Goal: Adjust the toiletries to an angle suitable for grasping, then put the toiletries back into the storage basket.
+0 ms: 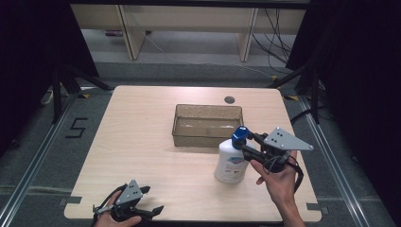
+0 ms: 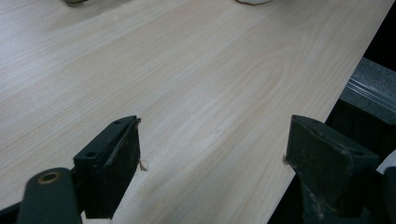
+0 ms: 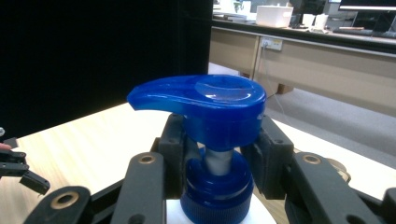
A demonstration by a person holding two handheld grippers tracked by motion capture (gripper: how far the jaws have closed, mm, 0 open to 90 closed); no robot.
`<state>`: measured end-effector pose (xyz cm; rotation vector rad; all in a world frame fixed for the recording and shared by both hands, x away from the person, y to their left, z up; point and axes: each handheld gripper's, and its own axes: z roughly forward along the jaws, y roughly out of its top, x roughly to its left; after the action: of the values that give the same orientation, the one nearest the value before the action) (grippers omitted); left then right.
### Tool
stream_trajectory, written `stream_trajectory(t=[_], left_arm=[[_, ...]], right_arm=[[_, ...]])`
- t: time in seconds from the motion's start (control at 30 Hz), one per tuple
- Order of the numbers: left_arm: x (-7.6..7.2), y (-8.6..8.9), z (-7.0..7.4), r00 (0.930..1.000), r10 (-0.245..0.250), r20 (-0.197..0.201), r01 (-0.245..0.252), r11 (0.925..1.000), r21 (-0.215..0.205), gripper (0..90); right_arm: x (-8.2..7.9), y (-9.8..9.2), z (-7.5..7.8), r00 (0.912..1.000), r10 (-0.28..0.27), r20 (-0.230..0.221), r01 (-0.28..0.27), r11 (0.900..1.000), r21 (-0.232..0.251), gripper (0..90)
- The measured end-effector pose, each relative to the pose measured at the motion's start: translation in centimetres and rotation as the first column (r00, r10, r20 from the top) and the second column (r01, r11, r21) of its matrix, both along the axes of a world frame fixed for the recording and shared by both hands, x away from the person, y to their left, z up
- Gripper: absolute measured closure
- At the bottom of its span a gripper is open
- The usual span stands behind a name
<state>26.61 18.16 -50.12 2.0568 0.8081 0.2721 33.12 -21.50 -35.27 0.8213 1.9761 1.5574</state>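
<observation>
A white pump bottle (image 1: 230,163) with a blue pump head (image 1: 240,134) stands upright on the table, right of centre. My right gripper (image 1: 243,142) reaches it from the right and is shut on the bottle's neck. In the right gripper view both black jaws press the stem under the blue pump head (image 3: 205,100), above the blue collar (image 3: 217,191). My left gripper (image 1: 152,199) rests near the table's front edge at the left. Its jaws stand open over bare wood (image 2: 212,154), with nothing between them.
A clear amber rectangular bin (image 1: 206,138) sits at the table's middle, just behind the bottle. A round cable grommet (image 1: 229,99) lies near the far edge. The light wooden table (image 1: 142,142) has dark floor and rails around it.
</observation>
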Motion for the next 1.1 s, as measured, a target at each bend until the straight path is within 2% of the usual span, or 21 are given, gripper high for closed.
stream_trajectory(t=[0.07,0.1,0.13,0.17,0.2,0.23,0.27,0.3,0.37,0.4,0.53,0.57,0.63,0.7,0.77,0.8,0.87,0.9,0.93,0.97,1.1], left_arm=[[0.0,0.0,0.0,1.0,0.0,-0.001,0.0,1.0,0.002,17.4],[0.1,0.2,0.0,0.9999,-0.012,0.01,0.012,0.9995,0.031,17.5],[0.0,0.0,0.0,1.0,-0.004,0.003,0.004,1.0,0.009,17.5],[-0.1,0.0,0.1,1.0,-0.002,-0.007,0.002,0.9999,0.012,17.5],[-0.1,-0.1,0.0,1.0,-0.001,0.001,0.001,1.0,-0.009,17.5],[-0.1,0.0,0.0,1.0,-0.003,0.001,0.003,0.9999,-0.011,17.5],[-0.1,0.0,0.0,1.0,-0.005,0.002,0.005,0.9999,-0.014,17.5],[-0.1,0.0,0.0,1.0,-0.009,0.003,0.009,0.9999,-0.009,17.5],[-0.1,0.0,0.0,1.0,-0.008,-0.002,0.008,0.9999,-0.011,17.4],[-0.1,-0.1,0.0,1.0,-0.002,0.003,0.002,0.9999,-0.012,17.5],[-0.1,-0.1,-0.1,1.0,-0.009,-0.003,0.009,0.9999,-0.007,17.5],[-0.1,0.0,0.0,0.9998,-0.02,0.003,0.02,0.9996,0.018,17.5],[-0.1,-0.1,0.0,0.9999,-0.015,0.002,0.015,0.9999,0.008,17.5],[-0.1,-0.2,0.1,0.9999,-0.015,-0.002,0.015,0.9999,0.001,17.5],[-0.2,-0.1,0.1,0.9998,-0.021,0.004,0.021,0.9995,0.024,17.5],[-0.2,-0.2,-0.1,0.9998,-0.012,0.014,0.012,0.9999,0.003,17.5],[-0.2,-0.1,-0.1,0.9998,-0.018,-0.002,0.018,0.9998,-0.001,17.5],[-0.2,-0.1,0.0,1.0,-0.009,0.002,0.009,1.0,0.003,17.5],[-0.2,0.0,-0.1,0.9999,-0.013,0.008,0.013,0.9999,-0.004,17.5],[-0.2,0.0,-0.1,0.9998,-0.014,0.011,0.014,0.9999,-0.008,17.5],[-0.2,0.0,0.1,0.9998,-0.02,0.008,0.02,0.9998,0.004,17.4]], right_arm=[[0.1,0.0,0.0,0.9991,-0.015,0.04,0.016,1.0,-0.012,61.7],[0.1,0.0,0.0,0.9993,-0.013,0.034,0.014,1.0,-0.012,61.7],[0.0,0.0,-0.1,0.9993,-0.015,0.035,0.016,1.0,-0.005,61.7],[0.1,0.0,-0.1,0.9989,-0.016,0.043,0.017,1.0,-0.008,61.7],[-0.1,0.2,-0.1,0.9995,-0.024,0.022,0.024,1.0,0.004,61.7],[-0.2,0.3,-0.1,0.9998,-0.019,0.008,0.018,1.0,0.014,61.7],[0.0,0.2,-0.1,0.9996,-0.016,0.024,0.016,1.0,0.003,61.6],[0.0,0.1,0.0,0.9996,-0.022,0.019,0.021,1.0,0.017,61.6],[0.1,0.0,0.1,0.9994,-0.017,0.03,0.017,1.0,0.006,61.5],[0.0,0.1,0.1,0.9998,-0.016,0.015,0.016,1.0,0.012,61.6],[0.3,0.2,0.1,0.999,-0.017,0.041,0.017,1.0,0.002,61.5],[0.2,0.2,0.2,0.9993,-0.02,0.031,0.02,1.0,-0.002,61.5],[0.2,0.3,0.2,0.9997,-0.018,0.016,0.018,1.0,0.016,61.5],[0.3,0.2,0.2,0.9992,-0.031,0.024,0.031,1.0,-0.003,61.5],[0.5,0.2,0.3,0.9994,-0.027,0.022,0.027,1.0,-0.004,61.5],[0.6,0.3,0.3,0.9992,-0.032,0.023,0.032,0.999,0.004,61.5],[0.7,0.2,0.4,0.9992,-0.038,0.014,0.038,0.999,-0.001,61.5],[0.8,0.3,0.4,0.9992,-0.039,0.007,0.039,0.999,0.004,61.5],[0.9,0.2,0.4,0.9988,-0.045,0.019,0.045,0.999,-0.001,61.5],[0.9,0.3,0.4,0.9991,-0.042,0.003,0.042,0.999,-0.002,61.5],[1.2,0.4,0.5,0.9986,-0.051,0.011,0.051,0.999,-0.008,61.5]])
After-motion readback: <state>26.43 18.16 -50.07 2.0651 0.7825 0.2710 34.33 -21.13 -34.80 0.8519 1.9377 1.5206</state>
